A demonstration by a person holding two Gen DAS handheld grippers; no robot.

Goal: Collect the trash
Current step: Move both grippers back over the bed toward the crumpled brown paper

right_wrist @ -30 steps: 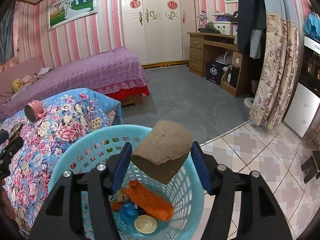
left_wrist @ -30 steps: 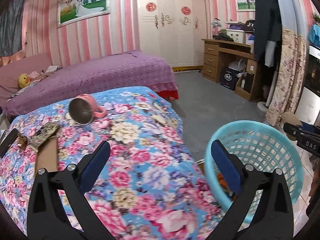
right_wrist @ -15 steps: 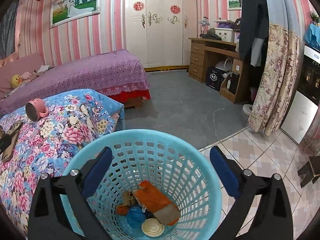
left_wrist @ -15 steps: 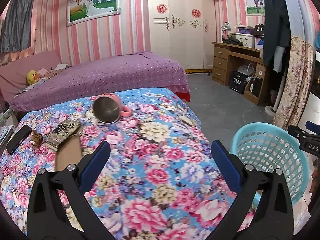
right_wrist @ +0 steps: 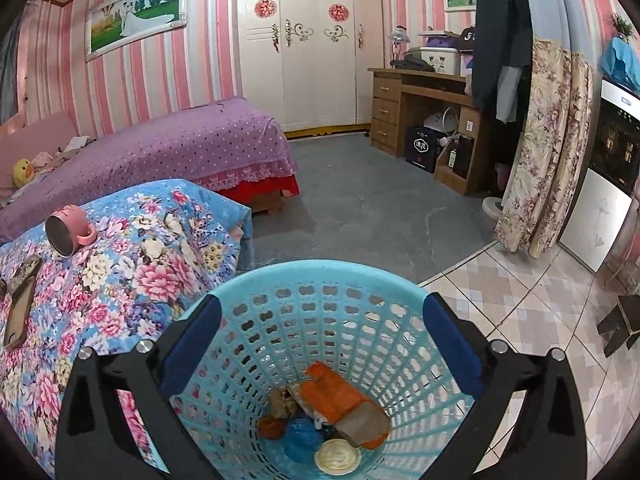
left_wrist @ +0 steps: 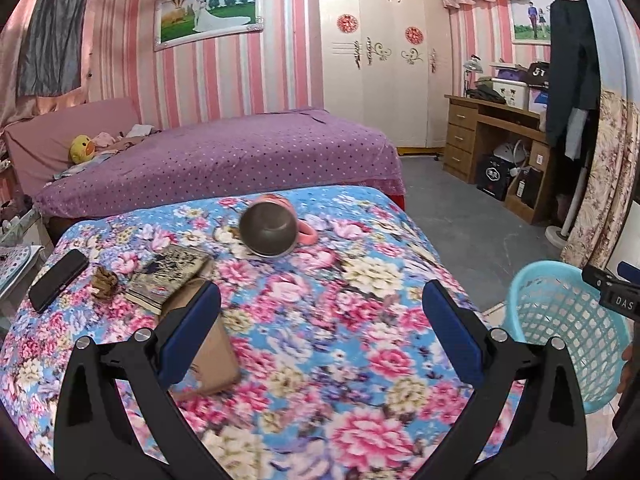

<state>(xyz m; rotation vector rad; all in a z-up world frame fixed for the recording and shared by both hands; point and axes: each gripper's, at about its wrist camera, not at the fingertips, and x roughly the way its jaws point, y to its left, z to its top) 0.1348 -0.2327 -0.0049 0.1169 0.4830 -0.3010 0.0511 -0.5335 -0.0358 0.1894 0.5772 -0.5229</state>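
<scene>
Floral blue-and-pink bedspread (left_wrist: 320,340): broad open middle and near-right stretch, passable. Obstacles along its far and left parts: tipped pink steel-lined mug (left_wrist: 272,232), dark patterned book (left_wrist: 170,276), brown cardboard piece (left_wrist: 208,340), black phone (left_wrist: 58,280). Turquoise perforated plastic basket (right_wrist: 332,280): mouth unobstructed from above, trash on its bottom. Grey floor (right_wrist: 360,208) beyond: open.

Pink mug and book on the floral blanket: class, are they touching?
Apart. The left wrist view shows flowered blanket between the tipped pink mug and the book.
</scene>
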